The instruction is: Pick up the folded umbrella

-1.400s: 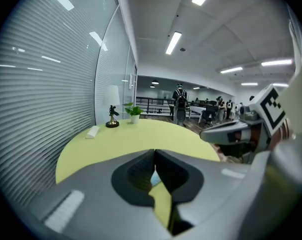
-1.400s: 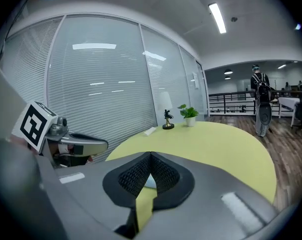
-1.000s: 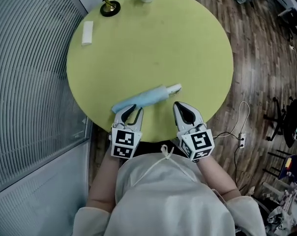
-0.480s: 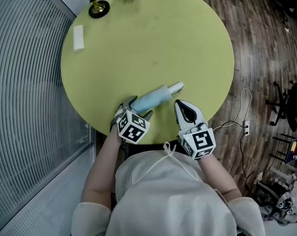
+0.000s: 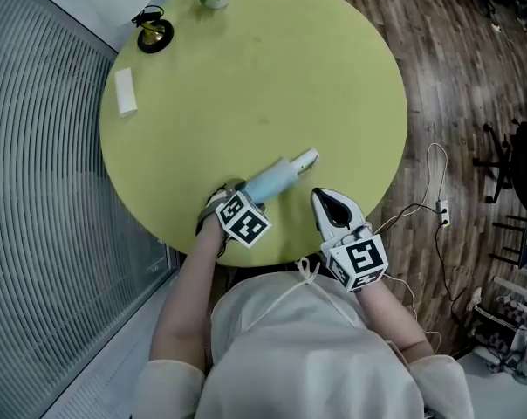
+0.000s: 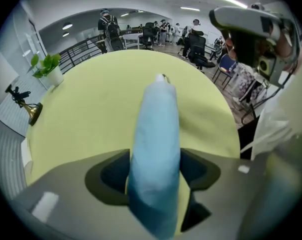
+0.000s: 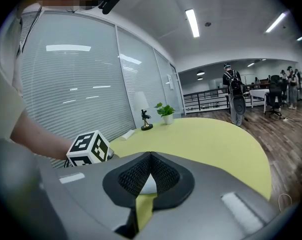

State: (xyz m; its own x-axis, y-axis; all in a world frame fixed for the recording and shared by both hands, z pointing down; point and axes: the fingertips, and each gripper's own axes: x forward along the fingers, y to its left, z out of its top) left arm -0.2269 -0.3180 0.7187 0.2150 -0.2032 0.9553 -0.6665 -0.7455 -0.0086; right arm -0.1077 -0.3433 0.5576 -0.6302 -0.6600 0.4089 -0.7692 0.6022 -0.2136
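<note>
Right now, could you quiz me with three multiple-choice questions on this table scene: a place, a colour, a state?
1. Where does the umbrella lie? A at the table's near edge; B by the plant; C on the floor.
2. Its cover is: A red; B light blue; C black.
3. Between the left claw's jaws is: A nothing; B the white block; C the umbrella.
Answers: A, it lies close to the near rim; B, the cloth is pale blue; C, the left claw straddles it, jaws closing.
</note>
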